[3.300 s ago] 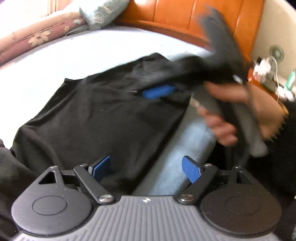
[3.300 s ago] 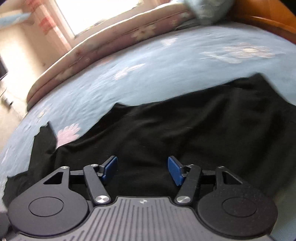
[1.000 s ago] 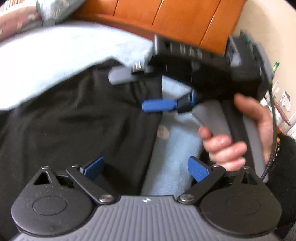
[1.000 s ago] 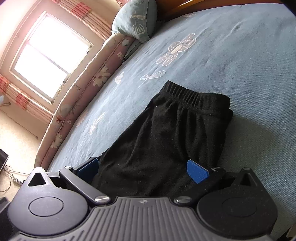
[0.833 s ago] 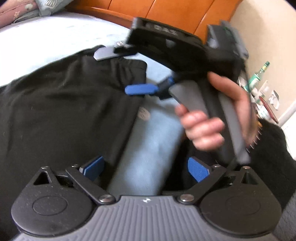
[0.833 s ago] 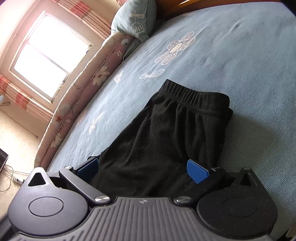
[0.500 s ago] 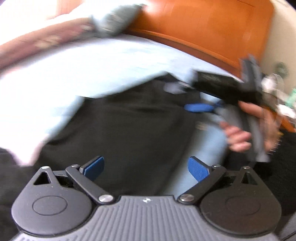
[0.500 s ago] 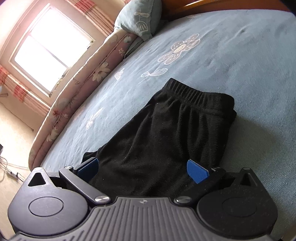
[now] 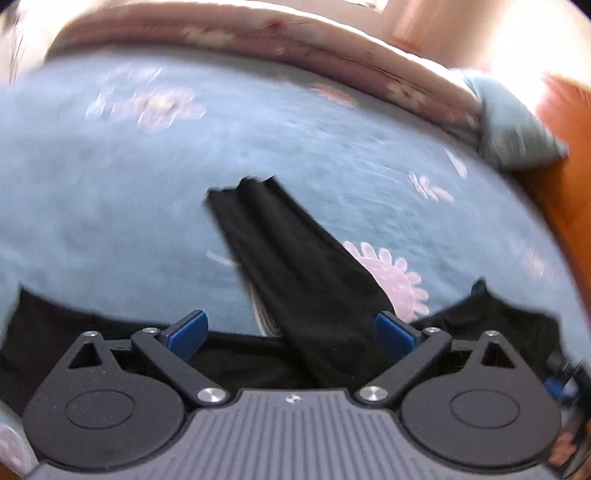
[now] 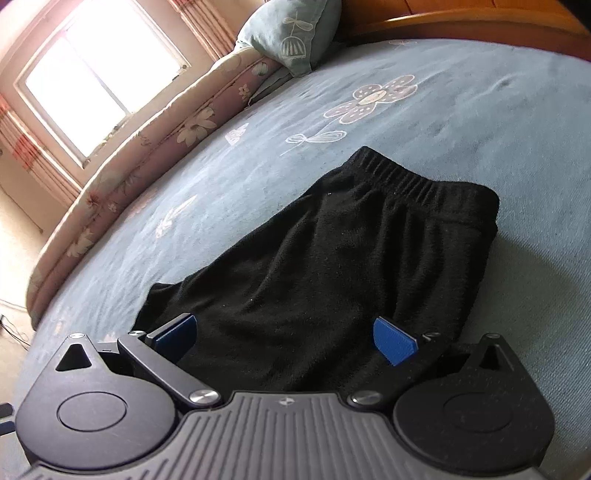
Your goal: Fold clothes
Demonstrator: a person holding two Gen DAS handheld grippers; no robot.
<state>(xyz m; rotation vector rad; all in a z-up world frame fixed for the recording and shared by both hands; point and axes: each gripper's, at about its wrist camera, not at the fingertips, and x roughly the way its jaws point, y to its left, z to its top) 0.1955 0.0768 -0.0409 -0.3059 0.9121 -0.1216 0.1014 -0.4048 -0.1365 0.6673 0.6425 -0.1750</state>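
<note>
Swung away leftward, left tool (image 9: 291, 330) spread above black trousers (image 10: 354, 251); right tool (image 10: 286, 336) spread too.

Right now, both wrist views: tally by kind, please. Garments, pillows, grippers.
Black garments: 1 (seemingly trousers, waistband in right view, leg in left)
Pillows: 1
Grippers: 2, left gripper and right gripper, both open
Total: 4

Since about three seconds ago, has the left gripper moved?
Yes. The left gripper has swung left: the wooden headboard it faced earlier now sits at the right edge, and the pink quilt roll spans the top.
</note>
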